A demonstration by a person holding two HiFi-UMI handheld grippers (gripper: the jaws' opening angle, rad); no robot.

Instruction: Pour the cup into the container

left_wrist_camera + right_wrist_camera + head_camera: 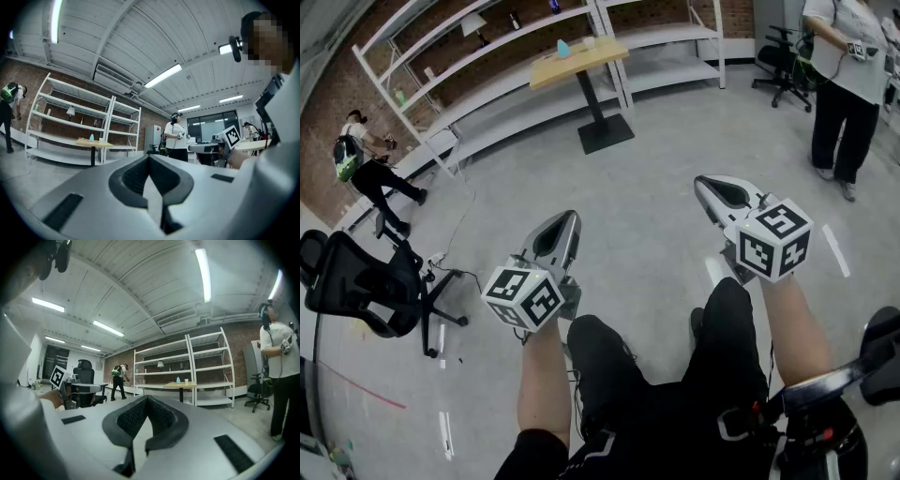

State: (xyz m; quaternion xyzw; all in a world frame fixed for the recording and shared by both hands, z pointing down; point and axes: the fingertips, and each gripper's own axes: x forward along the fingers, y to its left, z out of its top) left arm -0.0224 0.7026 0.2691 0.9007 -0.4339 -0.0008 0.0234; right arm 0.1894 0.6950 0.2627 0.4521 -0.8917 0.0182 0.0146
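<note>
Both tools are up in front of the person and pointing level across the room. The left gripper has its jaws pressed together, tip to tip, with nothing between them. The right gripper is the same story: jaws closed on each other and empty, which its own view shows plainly. Each gripper carries its marker cube at the back, just ahead of a bare forearm, and the two are held well apart, the right a little further forward in the head view. Below them are the person's dark trousers and the grey floor. Now the task's things: the white cup stands on a wooden table on the far side of the room, well away from both grippers, and just beside it on the same top is a small blue vessel, too far off to make out in detail. Cup and vessel are upright and apart from each other. Behind the table runs white shelving against a brick wall. A black office chair sits at the left of the floor. A person with a green backpack bends by the shelving, and another person in a white top stands at the right.
</note>
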